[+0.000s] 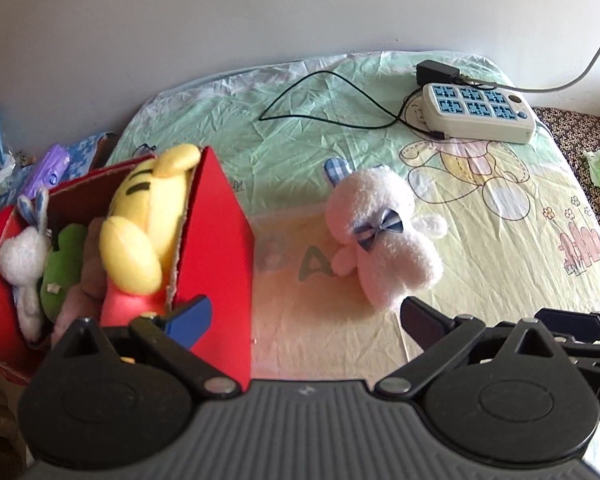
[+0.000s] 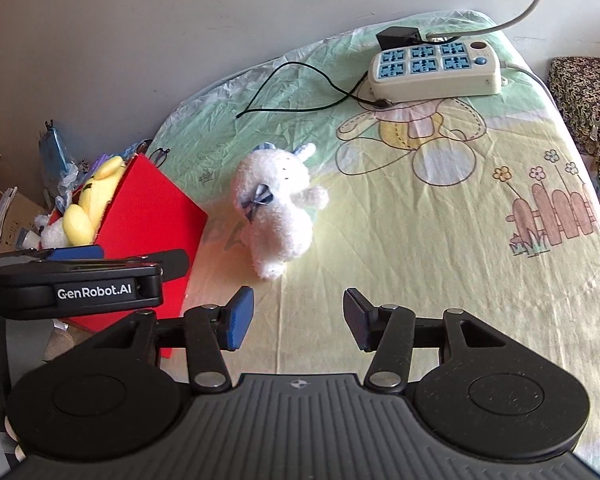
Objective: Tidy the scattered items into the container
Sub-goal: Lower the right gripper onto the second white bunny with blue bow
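The right claw [image 2: 298,318] stands about half open with nothing between its blue and black pads, pointing down at the sheet just short of the white plush rabbit [image 2: 276,212]. The left claw [image 1: 300,320] is spread wide and also empty, its blue pad in front of the red box [image 1: 216,248] wall and its black pad close to the rabbit's lower end; whether that pad touches the toy cannot be told. The rabbit, with a blue checked bow at its neck, lies on its side on the bed [image 2: 440,260], just beside the red box and apart from it. The box already holds a yellow plush [image 1: 140,232], a small white bunny [image 1: 24,256] and a green toy [image 1: 62,272], so the task looks nearly done, with the rabbit the last loose toy in view. The step in hand appears to be the approach to it; the next move calls for setting a claw around its soft body, closing, then lifting it over the box wall. The bed wears a crinkled cartoon-print sheet; a power strip [image 2: 436,66] and a thin black cable [image 2: 296,88] lie at the far side, near a plain grey wall, with clutter behind the box.
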The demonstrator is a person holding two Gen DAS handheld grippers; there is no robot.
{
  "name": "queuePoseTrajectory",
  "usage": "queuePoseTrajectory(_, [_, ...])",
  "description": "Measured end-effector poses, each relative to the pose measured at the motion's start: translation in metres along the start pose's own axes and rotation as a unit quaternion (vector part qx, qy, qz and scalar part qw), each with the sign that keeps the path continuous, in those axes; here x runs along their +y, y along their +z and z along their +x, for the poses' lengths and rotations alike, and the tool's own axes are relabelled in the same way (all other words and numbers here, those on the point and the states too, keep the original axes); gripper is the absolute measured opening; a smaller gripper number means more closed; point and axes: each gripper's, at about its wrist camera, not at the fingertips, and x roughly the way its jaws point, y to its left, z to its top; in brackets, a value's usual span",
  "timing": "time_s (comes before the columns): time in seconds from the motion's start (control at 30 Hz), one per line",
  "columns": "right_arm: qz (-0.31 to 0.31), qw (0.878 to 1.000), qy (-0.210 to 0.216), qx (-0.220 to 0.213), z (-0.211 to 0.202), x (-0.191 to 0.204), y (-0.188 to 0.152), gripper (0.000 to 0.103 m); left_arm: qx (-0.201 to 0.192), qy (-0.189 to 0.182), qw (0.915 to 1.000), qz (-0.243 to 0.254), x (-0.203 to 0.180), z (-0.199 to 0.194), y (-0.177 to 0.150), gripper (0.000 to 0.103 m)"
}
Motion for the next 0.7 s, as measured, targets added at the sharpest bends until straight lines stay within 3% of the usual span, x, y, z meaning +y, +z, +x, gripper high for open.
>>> queuePoseTrajectory(0.23, [0.036, 0.999, -0.016, 0.008, 0.008, -0.028, 0.001, 0.053, 0.006, -0.045, 0.9985, 0.032, -0.014, 0.024, -0.02, 0.101])
queuePoseTrajectory(0.47, [0.037, 0.999, 0.0, 0.026, 0.029, -0.026, 0.002, 0.053, 0.027, -0.141, 0.9896, -0.017, -0.013, 0.043, -0.032, 0.1])
queuePoseTrajectory(0.7, [0.041, 0.998, 0.027, 0.039, 0.043, -0.032, 0.029, 0.053, 0.015, -0.158, 0.9871, -0.022, -0.006, 0.055, -0.034, 0.1])
